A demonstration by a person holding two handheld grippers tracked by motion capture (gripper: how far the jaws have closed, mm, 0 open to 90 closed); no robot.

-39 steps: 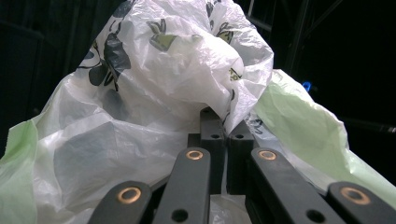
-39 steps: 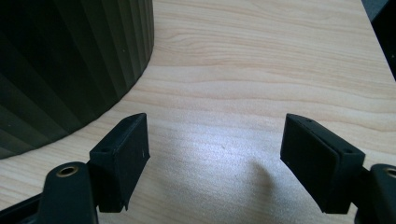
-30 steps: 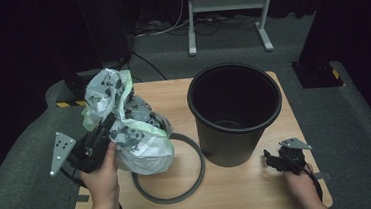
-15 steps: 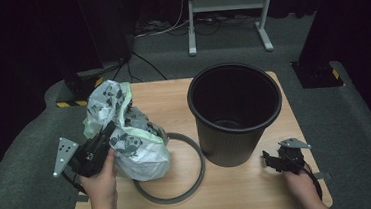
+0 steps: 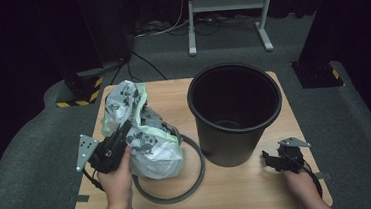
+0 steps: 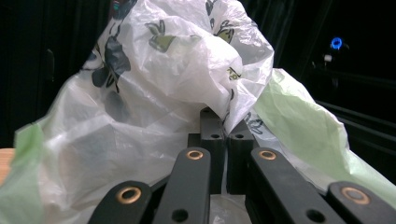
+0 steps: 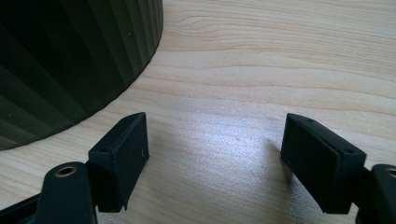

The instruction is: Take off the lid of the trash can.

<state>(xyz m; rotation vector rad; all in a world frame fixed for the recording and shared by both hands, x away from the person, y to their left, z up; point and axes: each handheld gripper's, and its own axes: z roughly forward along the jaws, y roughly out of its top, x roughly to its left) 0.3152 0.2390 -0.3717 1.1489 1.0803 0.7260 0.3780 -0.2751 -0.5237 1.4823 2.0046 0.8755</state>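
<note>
Gripping a fold of the plastic bag (image 5: pixel 146 137), the left gripper (image 5: pixel 118 140) has its jaws pressed together on the thin film; in the left gripper view the bag (image 6: pixel 154 93) billows up and over the closed jaws, white with a dark leafy print and a pale green edge. The step in hand looks like the carrying stage of lining the bin (image 5: pixel 235 111): the bag is pinched but sits crumpled, just ahead of and above the left gripper, resting partly inside the grey ring (image 5: pixel 173 195) that lies flat on the wooden table (image 5: pixel 241 200).

The bin stands upright and apart from the left gripper, off to its right, with the bag between them. The right gripper (image 5: pixel 274 158) rests low near the bin's base on the far side from the bag, its jaws spread wide over bare wood with nothing between them; in the right gripper view the bin's ribbed wall (image 7: pixel 70 65) rises just ahead and to the left.

Next, I judge, the bag's mouth must be found and opened, which calls for the free right gripper to come across and take a second hold on the rim, so the two can spread it over the bin. The film is slippery and may slide out.
</note>
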